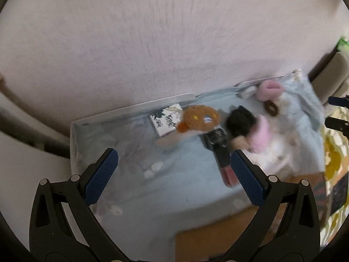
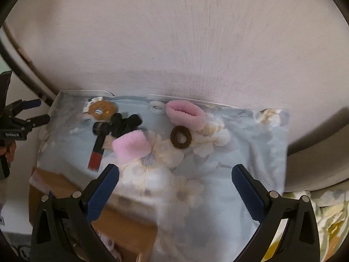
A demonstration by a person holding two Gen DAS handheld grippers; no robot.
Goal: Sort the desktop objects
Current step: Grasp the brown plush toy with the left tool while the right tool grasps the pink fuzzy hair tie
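Observation:
A pale blue floral cloth (image 1: 174, 185) (image 2: 240, 152) covers the desktop against a pink wall. On it lie an orange plush toy (image 1: 199, 116) (image 2: 103, 109), a black scrunchie (image 1: 238, 120) (image 2: 125, 123), two pink fluffy scrunchies (image 1: 262, 136) (image 2: 185, 113) (image 2: 130, 145), a brown hair ring (image 1: 271, 108) (image 2: 181, 137), a red-ended lipstick tube (image 1: 222, 157) (image 2: 97, 150), a printed card (image 1: 165, 121) and a white ring (image 2: 156, 107). My left gripper (image 1: 174, 172) is open and empty above the cloth. My right gripper (image 2: 174, 185) is open and empty too. The left gripper also shows at the left edge of the right wrist view (image 2: 28, 113).
A brown cardboard box (image 1: 218, 235) (image 2: 65, 187) sits under the cloth's near edge. A yellow-green patterned fabric (image 1: 333, 163) (image 2: 327, 229) lies to the right. A grey padded edge (image 1: 331, 72) stands at far right.

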